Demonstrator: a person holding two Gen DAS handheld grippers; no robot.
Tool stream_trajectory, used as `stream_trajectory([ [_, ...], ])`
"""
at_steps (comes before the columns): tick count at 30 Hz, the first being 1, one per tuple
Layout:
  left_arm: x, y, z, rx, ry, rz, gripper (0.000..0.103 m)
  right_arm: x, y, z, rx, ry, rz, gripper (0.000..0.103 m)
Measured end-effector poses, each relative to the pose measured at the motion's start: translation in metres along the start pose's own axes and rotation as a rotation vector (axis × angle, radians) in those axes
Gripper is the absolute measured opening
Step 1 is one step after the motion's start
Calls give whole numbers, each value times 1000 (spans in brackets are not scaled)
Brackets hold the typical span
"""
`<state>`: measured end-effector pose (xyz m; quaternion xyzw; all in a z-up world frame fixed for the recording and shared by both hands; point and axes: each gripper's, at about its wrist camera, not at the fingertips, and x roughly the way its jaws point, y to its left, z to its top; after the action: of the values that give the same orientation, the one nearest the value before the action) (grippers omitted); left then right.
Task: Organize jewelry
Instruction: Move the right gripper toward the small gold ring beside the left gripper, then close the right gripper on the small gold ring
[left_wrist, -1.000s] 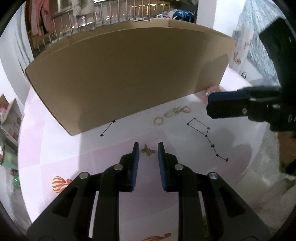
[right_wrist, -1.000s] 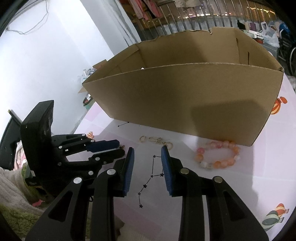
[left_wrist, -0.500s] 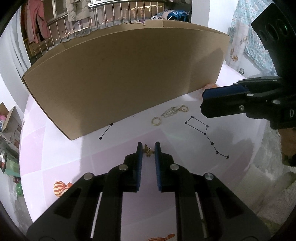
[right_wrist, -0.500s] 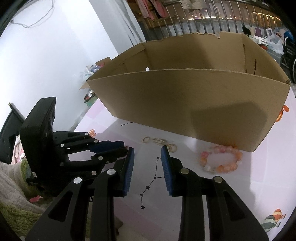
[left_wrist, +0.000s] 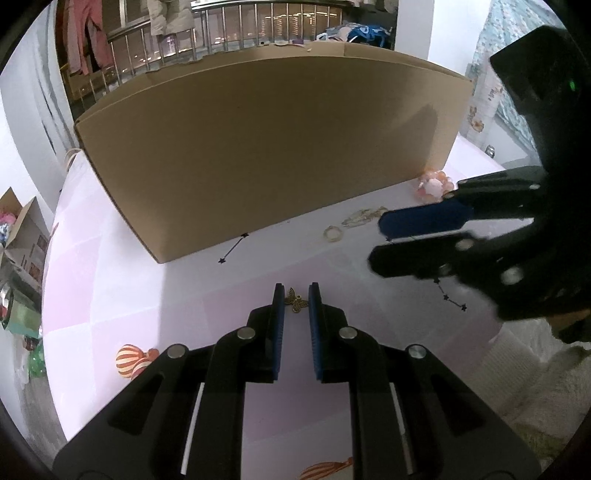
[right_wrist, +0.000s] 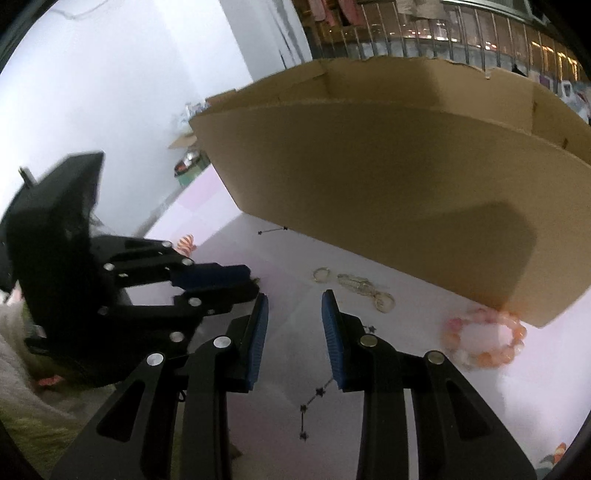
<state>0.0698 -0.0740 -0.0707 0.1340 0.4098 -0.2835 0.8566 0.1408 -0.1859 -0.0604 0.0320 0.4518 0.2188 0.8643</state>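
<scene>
A: Brass-coloured butterfly charm sits on the pink tabletop between the tips of the left gripper. Jaws have just been closing, now narrow. Can't tell if the pads actually bite it.

B: Risk?

A: Charm is flat and only at the very tips. My guess: it slips out or skids on lift. Right gripper is blurred at 3 o'clock of it, close; the two could knock together.

B: Right gripper state?

A: Spread partway, nothing between the pads. Small ring and chain clasp lie just past it at 12 to 1 o'clock, bead bracelet at 3 o'clock, against the cardboard box.

B: View differences?

A: Left wrist shows the charm; right wrist hides it behind the left gripper. Right wrist shows the box open on top and the whole bracelet; left wrist shows only a closed wall and a bracelet edge.
</scene>
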Motion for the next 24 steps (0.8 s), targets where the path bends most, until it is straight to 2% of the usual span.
stream_trajectory([
  [5, 1, 0, 1, -7, -4, -6, 12, 16, 4, 2, -71, 19, -67, 20],
  [11, 3, -1, 1, -5, -8, -14, 12, 21, 0, 10, -168, 23, -99, 20],
  [21, 4, 3, -3, -13, -15, -26, 12, 30, 4, 23, -322, 85, -67, 20],
  [24, 4, 4, -4, -14, -16, -26, 12, 32, 6, 26, -348, 106, -41, 13],
])
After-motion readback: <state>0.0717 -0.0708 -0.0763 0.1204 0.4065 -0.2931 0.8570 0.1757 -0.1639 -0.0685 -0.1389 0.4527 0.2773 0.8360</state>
